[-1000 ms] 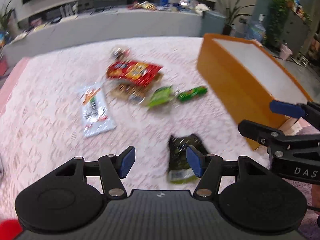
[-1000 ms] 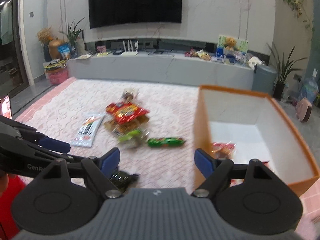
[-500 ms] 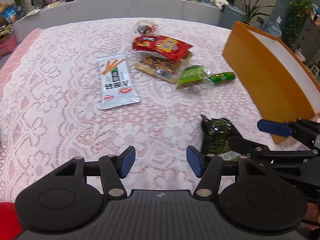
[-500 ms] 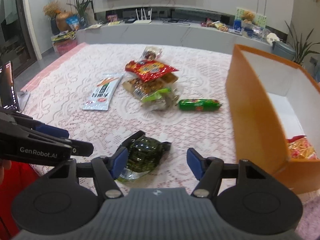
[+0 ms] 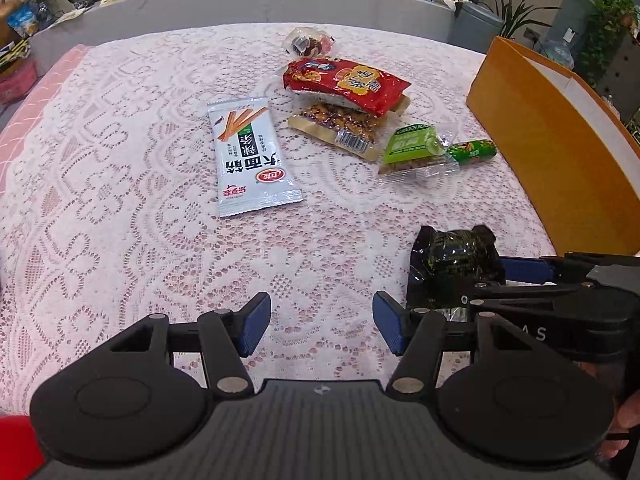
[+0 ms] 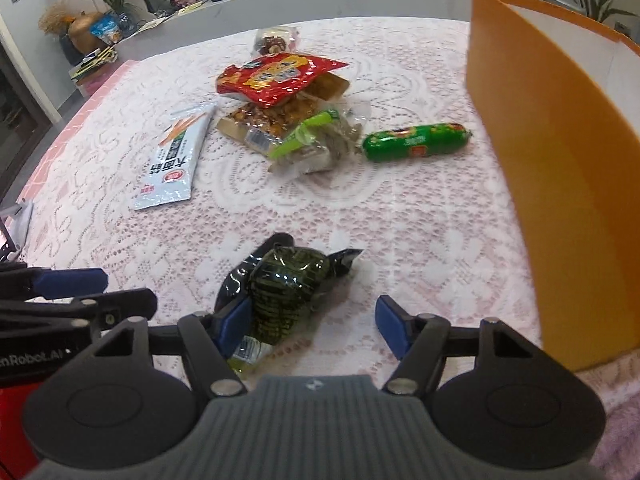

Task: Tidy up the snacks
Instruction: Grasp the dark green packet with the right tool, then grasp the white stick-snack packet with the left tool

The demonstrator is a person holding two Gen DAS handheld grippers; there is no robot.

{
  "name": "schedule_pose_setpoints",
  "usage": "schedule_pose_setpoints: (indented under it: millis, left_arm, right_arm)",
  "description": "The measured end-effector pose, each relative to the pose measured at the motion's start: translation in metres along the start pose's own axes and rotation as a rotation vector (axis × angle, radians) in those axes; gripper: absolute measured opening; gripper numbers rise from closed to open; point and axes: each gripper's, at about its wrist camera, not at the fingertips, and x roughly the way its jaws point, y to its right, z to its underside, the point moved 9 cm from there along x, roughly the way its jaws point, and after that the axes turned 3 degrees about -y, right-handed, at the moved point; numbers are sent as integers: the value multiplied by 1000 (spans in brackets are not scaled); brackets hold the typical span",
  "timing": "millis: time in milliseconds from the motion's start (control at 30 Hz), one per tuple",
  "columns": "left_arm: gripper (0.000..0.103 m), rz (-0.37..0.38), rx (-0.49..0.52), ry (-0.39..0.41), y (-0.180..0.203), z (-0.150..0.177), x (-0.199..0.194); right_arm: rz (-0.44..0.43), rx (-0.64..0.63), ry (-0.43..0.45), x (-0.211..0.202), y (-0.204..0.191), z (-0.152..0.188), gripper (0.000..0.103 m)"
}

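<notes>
right hand-held gripper [image 6: 312, 328], jaws apart, straddles the dark green packet [image 6: 286, 288]; next: close, lift into orange box [image 6: 560, 160]; left hand-held gripper [image 5: 320, 328] waits spread apart

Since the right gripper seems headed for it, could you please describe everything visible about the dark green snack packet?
The dark green snack packet is a glossy, crinkled black-green plastic wrapper, bulging round in the middle with flat sealed ends and a pale label at its near end. It lies flat on the lace tablecloth, apart from the other snacks. The open right gripper straddles it; the left blue pad looks to be against its side.
</notes>
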Motion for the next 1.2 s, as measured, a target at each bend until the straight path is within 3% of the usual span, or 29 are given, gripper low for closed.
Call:
schedule_pose_setpoints:
  millis: [167,367,600,800,933,1067,1200]
  left_arm:
    - [69,2,-1,-8,-3,-2,5]
    - [69,6,7,-24,-1,-2,11]
    - [69,8,7,-30,-1,-3,14]
    - [69,11,-6,-6,-5,-10,15]
    - [70,3,-35,27,-12,-22,14]
    - [76,-17,-48,65,-17,-37,14]
    - [78,-61,-79,92,-26,-57,18]
  right_arm:
    - [-21,-29,10,2,-8,-4,52]
    - [-43,-34,9,4,-8,-10,52]
    - [-127,69,-13,5,-2,-21,53]
    - [-150,107,-15,11,2,-26,44]
    - [-139,66,-10,11,-3,-26,42]
    - [-146,61,30,2,-2,-37,42]
    - [-70,-11,61,-2,2,-53,42]
